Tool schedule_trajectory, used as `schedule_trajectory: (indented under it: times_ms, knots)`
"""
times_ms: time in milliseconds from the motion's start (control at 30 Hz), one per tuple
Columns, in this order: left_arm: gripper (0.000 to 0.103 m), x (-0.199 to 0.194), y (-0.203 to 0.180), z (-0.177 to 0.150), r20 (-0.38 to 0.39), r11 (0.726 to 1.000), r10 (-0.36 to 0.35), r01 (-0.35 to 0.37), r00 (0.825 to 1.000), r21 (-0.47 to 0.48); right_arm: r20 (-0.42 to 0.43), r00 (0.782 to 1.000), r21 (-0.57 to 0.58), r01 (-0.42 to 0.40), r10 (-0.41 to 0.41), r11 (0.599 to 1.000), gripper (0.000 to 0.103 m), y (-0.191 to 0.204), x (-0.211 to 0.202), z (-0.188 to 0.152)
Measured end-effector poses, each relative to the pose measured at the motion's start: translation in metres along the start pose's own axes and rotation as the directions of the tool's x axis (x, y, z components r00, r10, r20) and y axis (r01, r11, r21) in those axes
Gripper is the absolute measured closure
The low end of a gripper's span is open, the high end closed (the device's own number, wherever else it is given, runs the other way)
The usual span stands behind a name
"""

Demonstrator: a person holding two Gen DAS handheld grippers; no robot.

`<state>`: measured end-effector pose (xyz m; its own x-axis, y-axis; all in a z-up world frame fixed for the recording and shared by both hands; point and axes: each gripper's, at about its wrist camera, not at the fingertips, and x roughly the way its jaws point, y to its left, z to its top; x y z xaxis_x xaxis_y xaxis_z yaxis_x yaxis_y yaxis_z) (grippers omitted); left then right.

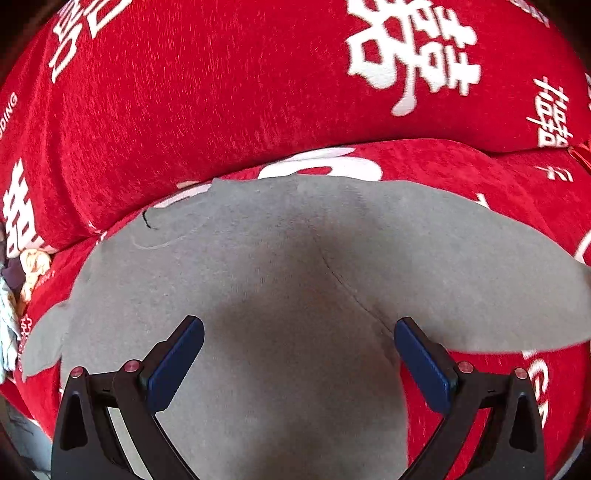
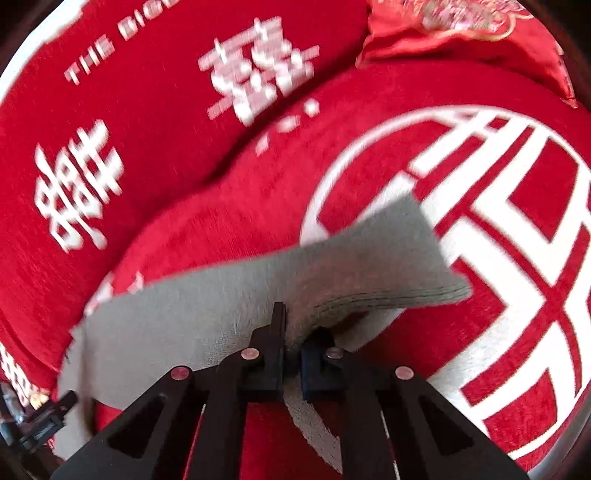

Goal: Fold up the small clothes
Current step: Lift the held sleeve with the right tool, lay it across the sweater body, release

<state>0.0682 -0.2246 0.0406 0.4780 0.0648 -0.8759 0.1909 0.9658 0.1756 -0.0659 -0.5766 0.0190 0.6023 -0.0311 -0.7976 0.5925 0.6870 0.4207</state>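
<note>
A small grey garment (image 1: pixel 295 266) lies spread on a red sofa seat (image 1: pixel 480 173) with white characters. My left gripper (image 1: pixel 299 332) hovers over its middle, open and empty, blue pads (image 1: pixel 177 362) wide apart. In the right wrist view my right gripper (image 2: pixel 293 332) is shut on a fold of the grey garment (image 2: pixel 369 258) near its sleeve, and lifts the ribbed cuff end off the seat. The rest of the garment trails left on the cushion.
A red sofa backrest (image 1: pixel 221 92) rises behind the seat. A red embroidered satin cushion (image 2: pixel 461 33) sits at the far right. Other crumpled clothes (image 1: pixel 22 280) lie at the left edge. The left gripper's body (image 2: pixel 40 421) shows at the lower left.
</note>
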Motion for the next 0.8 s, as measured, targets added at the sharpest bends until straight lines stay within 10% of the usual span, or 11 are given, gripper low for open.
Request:
schedule_trajectory:
  times_ms: [233,567,800]
  knots:
    - [0.0,0.02,-0.021,0.0,-0.029,0.998,0.022,-0.02,0.999,0.061,0.04,0.998,-0.052,0.043,-0.041,0.998,0.097,0.012,-0.005,-0.004]
    - [0.0,0.025,-0.016,0.003,-0.038,1.0,-0.016,0.017,0.999,0.02,-0.034,0.992,0.076,-0.117,0.119,0.99,0.08,-0.023,0.019,0.002]
    - [0.0,0.025,-0.019,0.002,-0.027,1.0,-0.012,0.013,1.0,0.022,0.044,0.998,0.019,-0.037,0.036,0.999,0.097,-0.014,0.0,0.001]
